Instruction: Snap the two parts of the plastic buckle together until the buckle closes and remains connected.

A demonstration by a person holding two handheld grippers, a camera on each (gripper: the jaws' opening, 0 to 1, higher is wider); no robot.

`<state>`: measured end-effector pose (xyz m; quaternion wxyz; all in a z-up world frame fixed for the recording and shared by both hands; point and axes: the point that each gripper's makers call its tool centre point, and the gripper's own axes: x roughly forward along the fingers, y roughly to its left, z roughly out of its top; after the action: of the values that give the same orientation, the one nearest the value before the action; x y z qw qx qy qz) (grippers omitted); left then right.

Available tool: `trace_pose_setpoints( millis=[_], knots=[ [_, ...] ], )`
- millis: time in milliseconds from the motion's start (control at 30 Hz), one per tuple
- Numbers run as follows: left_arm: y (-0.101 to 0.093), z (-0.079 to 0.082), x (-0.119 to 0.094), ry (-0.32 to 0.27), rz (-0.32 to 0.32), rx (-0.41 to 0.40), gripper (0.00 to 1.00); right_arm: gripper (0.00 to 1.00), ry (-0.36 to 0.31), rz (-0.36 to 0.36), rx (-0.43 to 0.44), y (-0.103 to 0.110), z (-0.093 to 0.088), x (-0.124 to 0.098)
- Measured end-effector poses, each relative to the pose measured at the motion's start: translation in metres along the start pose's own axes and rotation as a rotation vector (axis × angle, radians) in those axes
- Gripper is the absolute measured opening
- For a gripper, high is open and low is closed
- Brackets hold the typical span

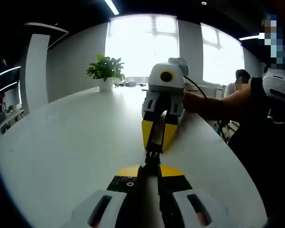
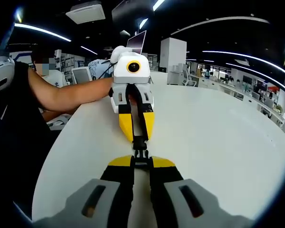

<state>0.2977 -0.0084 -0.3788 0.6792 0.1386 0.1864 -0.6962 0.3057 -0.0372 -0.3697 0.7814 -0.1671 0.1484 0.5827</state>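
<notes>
A small black plastic buckle hangs just above the white table, spanning the short gap between two yellow-tipped grippers that face each other. In the left gripper view, my left gripper rises from the bottom, shut on the near end of the buckle. My right gripper comes in opposite it, shut on the far end. The right gripper view shows the same from the other side: my right gripper below, the buckle in the middle, my left gripper beyond. The two parts meet; whether they are latched I cannot tell.
A potted plant stands at the far end of the table near bright windows. A person's forearm reaches in from the table's right edge, and the same arm shows on the left. Office desks and monitors lie behind.
</notes>
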Motion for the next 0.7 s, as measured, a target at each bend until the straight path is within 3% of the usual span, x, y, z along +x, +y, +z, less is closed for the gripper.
trace_pose_setpoints(
  millis=[600, 700],
  knots=[
    [0.0060, 0.0024, -0.0017, -0.002, -0.001, -0.003, 0.11, 0.11, -0.003, 0.003, -0.004, 0.0011, 0.0016, -0.0007],
    [0.0072, 0.0026, -0.0019, -0.002, -0.003, -0.002, 0.11, 0.11, -0.030, 0.013, 0.006, 0.0028, 0.0075, -0.0027]
  ],
)
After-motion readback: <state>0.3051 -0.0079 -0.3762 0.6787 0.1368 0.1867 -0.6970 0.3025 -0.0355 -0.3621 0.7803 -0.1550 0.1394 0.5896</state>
